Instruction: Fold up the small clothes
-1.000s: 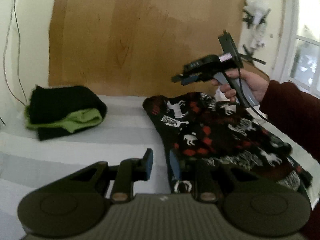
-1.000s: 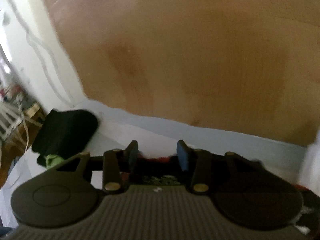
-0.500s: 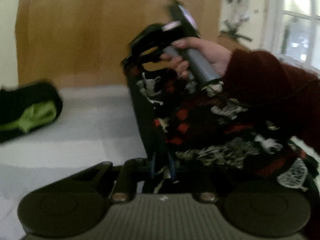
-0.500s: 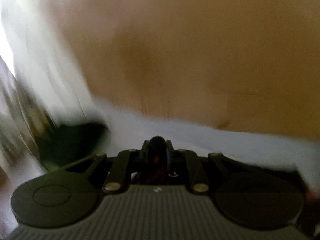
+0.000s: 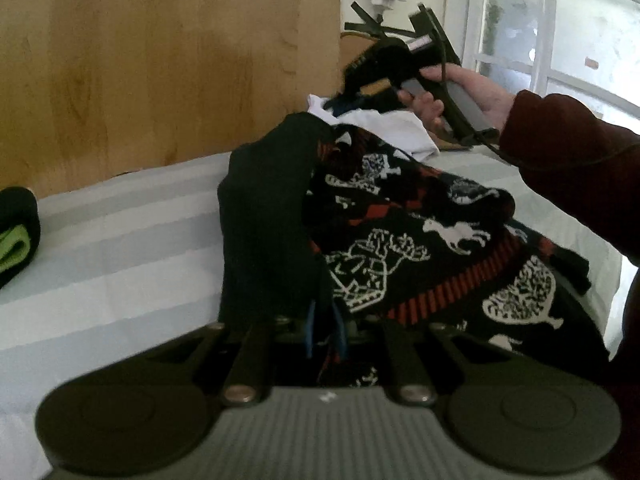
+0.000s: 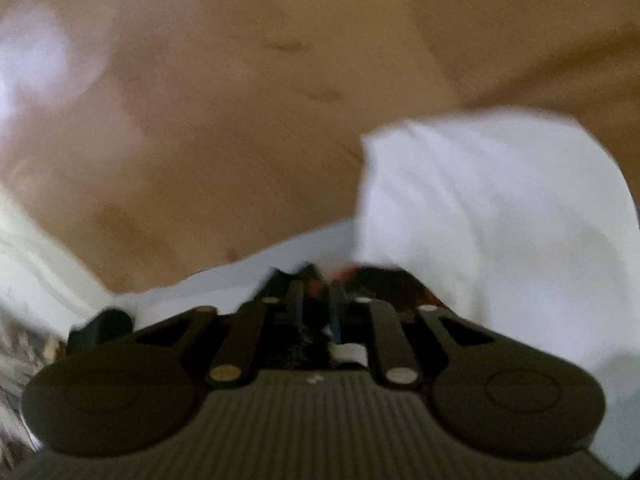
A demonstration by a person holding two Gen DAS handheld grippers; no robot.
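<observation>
A black garment with red and white animal patterns lies bunched on the striped sheet. Its left edge is folded up, plain black side out. My left gripper is shut on the garment's near edge, with fabric pinched between the blue pads. My right gripper, held by a hand in a dark red sleeve, hovers just past the garment's raised far corner. In the blurred right wrist view the right gripper has its jaws opening, with dark and red fabric loose between them.
A white cloth lies beyond the garment, large in the right wrist view. A folded black and green garment sits at the far left. A wooden headboard stands behind the bed, and a window at the right.
My left gripper closed on the garment's near edge. My right gripper pinched the far corner, lifted it, swung right toward the white cloth, and its jaws have parted again.
</observation>
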